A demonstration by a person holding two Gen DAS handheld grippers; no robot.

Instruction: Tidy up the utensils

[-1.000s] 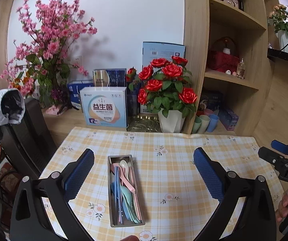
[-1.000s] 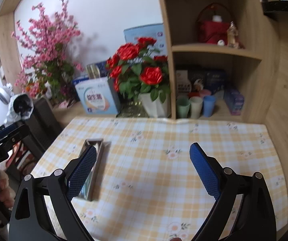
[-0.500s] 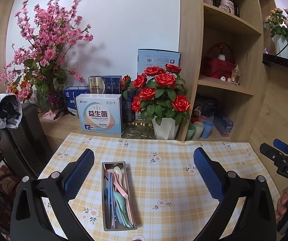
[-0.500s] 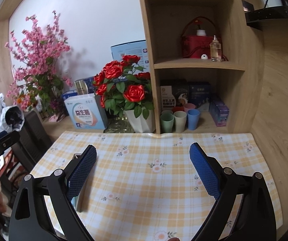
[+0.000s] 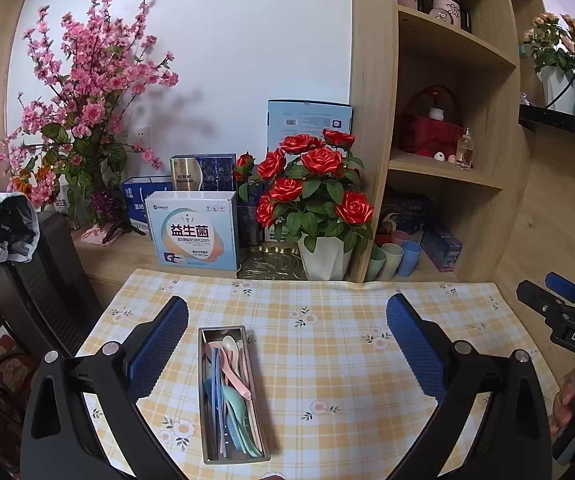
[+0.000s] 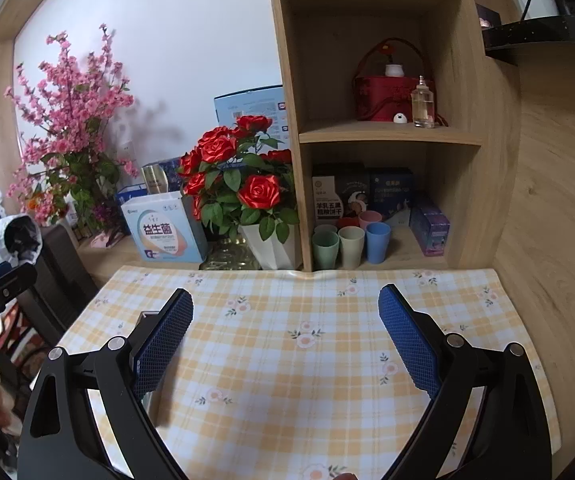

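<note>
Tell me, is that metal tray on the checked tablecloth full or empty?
Fairly full: the metal tray holds a pile of pastel plastic utensils, pink, blue and green, lying lengthwise.

The left tool [image 5: 287, 320] has its blue-padded fingers [image 5: 159, 344] spread wide with nothing between them, pointing toward 12 o'clock. The right tool [image 6: 285, 316] is likewise wide apart and holds nothing. In the left view, the right hand [image 5: 571, 404] wraps its handle at 4 o'clock.

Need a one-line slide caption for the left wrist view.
Open left gripper above a metal tray of pastel spoons on a checked tablecloth.
</note>
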